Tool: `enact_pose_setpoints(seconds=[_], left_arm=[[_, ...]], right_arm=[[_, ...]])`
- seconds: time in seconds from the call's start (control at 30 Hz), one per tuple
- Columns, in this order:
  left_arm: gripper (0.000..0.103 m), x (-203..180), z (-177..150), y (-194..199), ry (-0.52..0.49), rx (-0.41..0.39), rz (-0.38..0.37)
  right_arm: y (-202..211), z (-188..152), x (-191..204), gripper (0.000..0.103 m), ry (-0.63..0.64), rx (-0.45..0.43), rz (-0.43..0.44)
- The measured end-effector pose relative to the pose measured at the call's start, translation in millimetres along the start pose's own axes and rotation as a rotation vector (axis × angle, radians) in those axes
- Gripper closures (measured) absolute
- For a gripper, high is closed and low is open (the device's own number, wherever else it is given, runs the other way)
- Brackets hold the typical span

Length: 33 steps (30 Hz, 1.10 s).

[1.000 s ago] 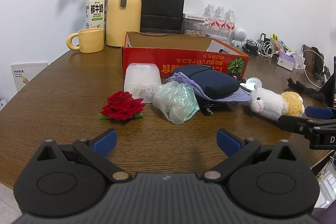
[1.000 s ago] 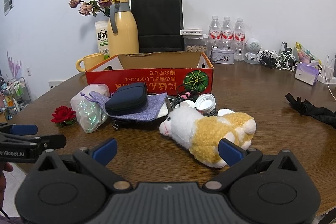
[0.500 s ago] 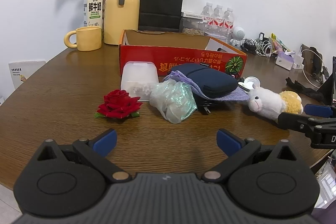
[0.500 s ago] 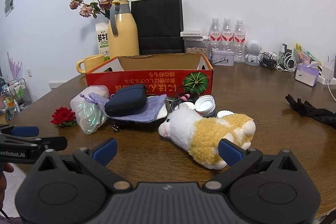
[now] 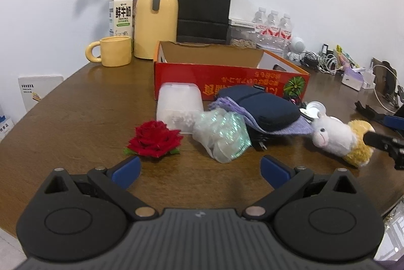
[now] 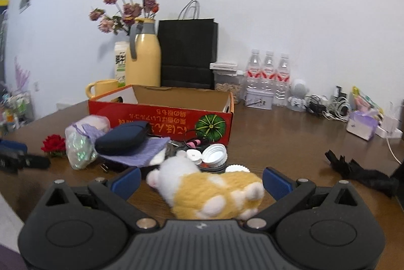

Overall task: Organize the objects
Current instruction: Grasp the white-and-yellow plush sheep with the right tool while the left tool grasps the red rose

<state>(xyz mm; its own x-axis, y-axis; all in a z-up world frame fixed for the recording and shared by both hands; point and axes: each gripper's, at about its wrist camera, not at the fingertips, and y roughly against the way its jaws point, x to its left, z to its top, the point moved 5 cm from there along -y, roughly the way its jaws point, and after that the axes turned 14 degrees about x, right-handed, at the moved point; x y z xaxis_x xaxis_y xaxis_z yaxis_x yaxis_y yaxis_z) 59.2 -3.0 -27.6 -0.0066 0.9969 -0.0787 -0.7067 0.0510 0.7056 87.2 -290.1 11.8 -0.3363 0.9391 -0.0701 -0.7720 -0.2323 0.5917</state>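
Right wrist view: right gripper wide around plush sheep; left gripper wide, empty.

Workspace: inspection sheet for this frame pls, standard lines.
Surface: brown wooden table, no spills seen.
Job's things: plush sheep, red rose, navy pouch, iridescent bag lie before the open red box.
Clutter: yellow jug, mug, water bottles.
Grippers: left gripper open, holding nothing; right gripper open around the sheep.
Cables: tangle at the wall.
Surroundings: white wall.
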Motion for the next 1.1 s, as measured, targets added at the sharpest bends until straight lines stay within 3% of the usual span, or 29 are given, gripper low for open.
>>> enact_pose_setpoints(seconds=[0.23,0.33,0.43,0.7,1.1], left_arm=[[0.000,9,8,3,0.036,-0.012,0.043],[0.000,13,11,3,0.052,-0.008,0.067],[0.000,16,12,3,0.061,-0.004,0.086],[0.000,30,16,-4,0.092,0.015,0.113],[0.000,59,30,-28,0.171,0.053,0.122]], right_arm=[[-35,2,-35,0.000,0.008,0.087,0.139],[-47,3,-41,0.000,0.003,0.122,0.239],[-55,2,-40,0.000,0.019,0.141,0.284],[-67,2,-32,0.000,0.072,0.154,0.302],[-57,1,-22,0.007,0.018,0.129,0.222]])
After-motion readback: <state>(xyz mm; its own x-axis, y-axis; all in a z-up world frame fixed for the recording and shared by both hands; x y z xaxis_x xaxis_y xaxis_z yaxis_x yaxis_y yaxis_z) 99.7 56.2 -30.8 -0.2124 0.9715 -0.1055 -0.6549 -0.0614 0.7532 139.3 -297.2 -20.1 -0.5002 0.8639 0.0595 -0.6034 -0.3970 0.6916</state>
